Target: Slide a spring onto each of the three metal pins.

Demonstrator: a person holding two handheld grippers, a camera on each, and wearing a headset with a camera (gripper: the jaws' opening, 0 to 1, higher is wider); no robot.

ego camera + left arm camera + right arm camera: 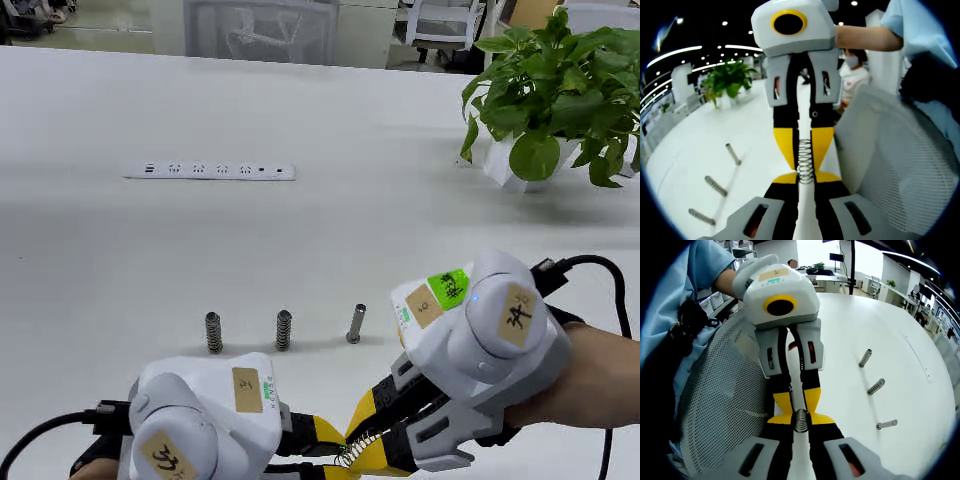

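Three metal pins stand in a row on the white table [120,260]. The left pin [214,332] and the middle pin [284,329] each wear a spring. The right pin [356,323] is bare, also seen in the left gripper view [732,154] and the right gripper view [886,424]. Low over the table's near edge, my left gripper [335,457] and right gripper [366,440] meet tip to tip. A loose spring [352,450] sits between them. In the left gripper view, the spring [805,162] is pinched by both pairs of yellow fingertips.
A white power strip [210,171] lies farther back on the table. A potted plant [545,90] stands at the back right. A grey mesh chair [725,390] sits just below the table's near edge. The right gripper's black cable [605,290] loops beside it.
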